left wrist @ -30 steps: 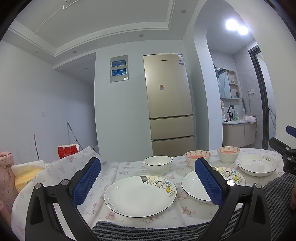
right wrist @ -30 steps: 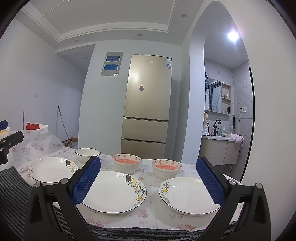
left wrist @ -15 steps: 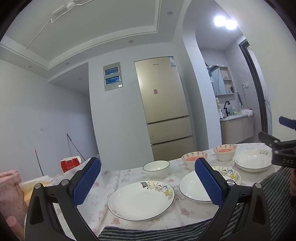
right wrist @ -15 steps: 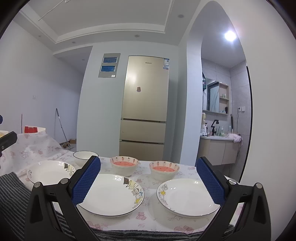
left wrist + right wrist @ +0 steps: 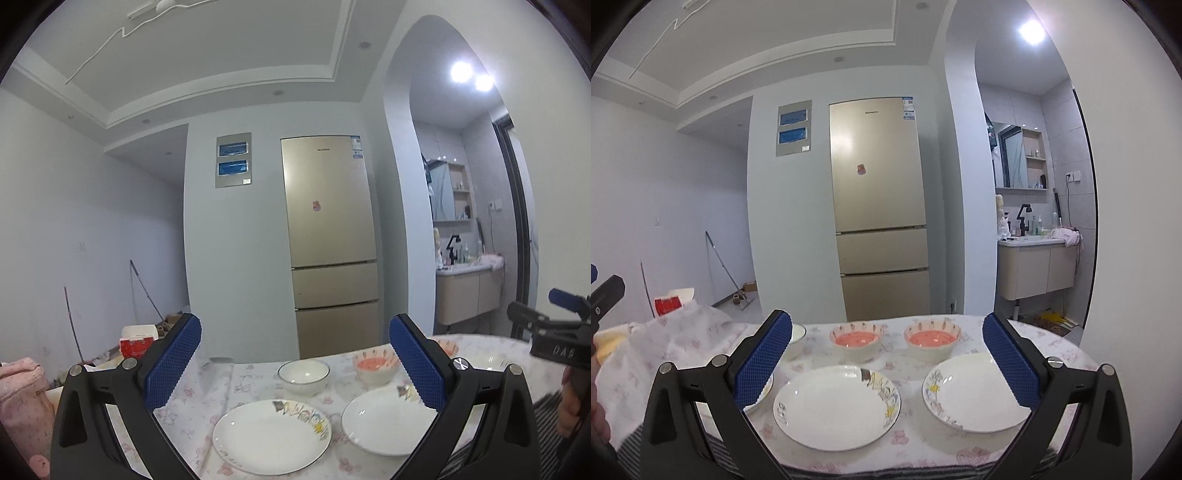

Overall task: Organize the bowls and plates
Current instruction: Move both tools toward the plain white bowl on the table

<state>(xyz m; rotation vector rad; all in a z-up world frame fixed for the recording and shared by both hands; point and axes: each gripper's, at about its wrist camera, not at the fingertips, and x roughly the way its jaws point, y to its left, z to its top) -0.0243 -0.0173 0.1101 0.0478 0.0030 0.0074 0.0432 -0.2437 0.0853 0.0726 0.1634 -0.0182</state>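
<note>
Hovering above the near edge of the worktop (image 5: pixel 236 391), the left claw (image 5: pixel 294 363) is gaping wide with nothing between its blue pads. In its view, a white plate (image 5: pixel 271 435) with cartoon figures on its far rim is lying at 6 o'clock, a plain white bowl (image 5: pixel 303 374) is sitting just beyond it at 12 o'clock, and a second plate (image 5: pixel 384 419) is resting at 4 o'clock, partly hidden by the right-hand finger. A bowl with a pink inside (image 5: pixel 375 367) is standing behind that second plate.

The right claw (image 5: pixel 887 358) is likewise spreading fully open and holding nothing. In its view, a plate rim (image 5: pixel 764 393) is peeking out at 8 o'clock behind the left-hand finger, a decorated plate (image 5: pixel 836 406) is lying at 6 o'clock, and another plate (image 5: pixel 975 395) is sitting at 4 o'clock. Two pink-lined bowls (image 5: pixel 856 341) (image 5: pixel 931 339) are standing side by side beyond the plates, apart from each other. A gold refrigerator (image 5: pixel 879 206) is standing against the far wall at 12 o'clock.
</note>
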